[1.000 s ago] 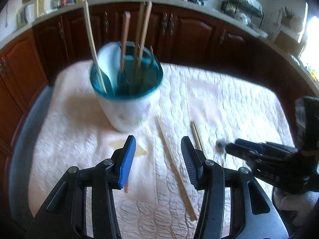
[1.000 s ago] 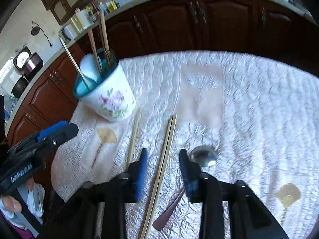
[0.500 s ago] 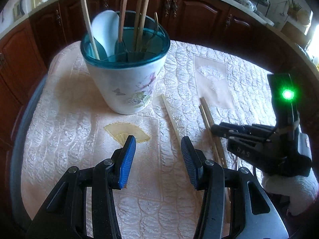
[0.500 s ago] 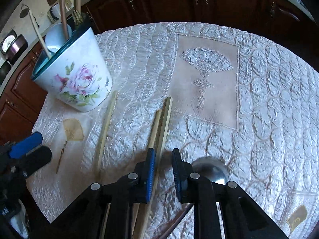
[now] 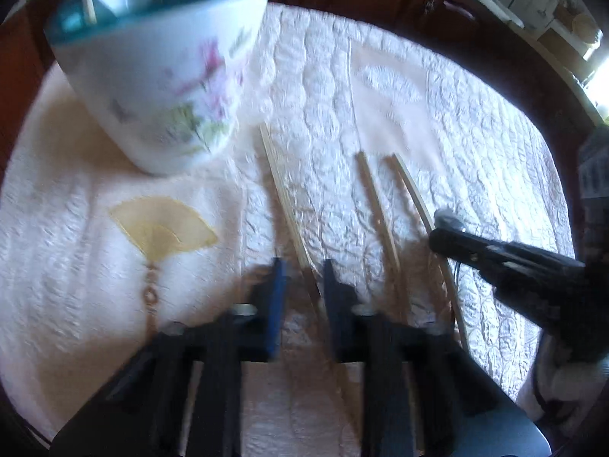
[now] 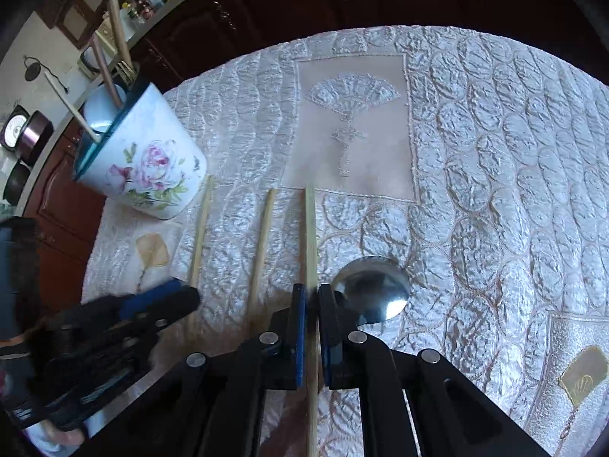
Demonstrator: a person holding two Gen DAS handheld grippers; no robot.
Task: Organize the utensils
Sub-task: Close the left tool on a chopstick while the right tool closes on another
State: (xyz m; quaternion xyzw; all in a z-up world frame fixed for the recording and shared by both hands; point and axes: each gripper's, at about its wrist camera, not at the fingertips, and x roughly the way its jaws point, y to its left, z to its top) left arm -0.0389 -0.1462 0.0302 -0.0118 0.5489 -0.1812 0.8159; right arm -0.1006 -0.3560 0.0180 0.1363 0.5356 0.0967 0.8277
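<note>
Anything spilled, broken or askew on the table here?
Nothing spilled or broken. Three chopsticks lie apart on the cloth, unpaired, beside a spoon; the cup stands upright.

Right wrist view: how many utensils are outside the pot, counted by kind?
Chopsticks: 3, one of them in the right gripper
Spoon: 1
Total: 4

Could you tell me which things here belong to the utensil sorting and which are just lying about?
Job: three chopsticks, spoon, flowered pot, right tongs, left tongs.
Lying about: tablecloth, cabinets.
</note>
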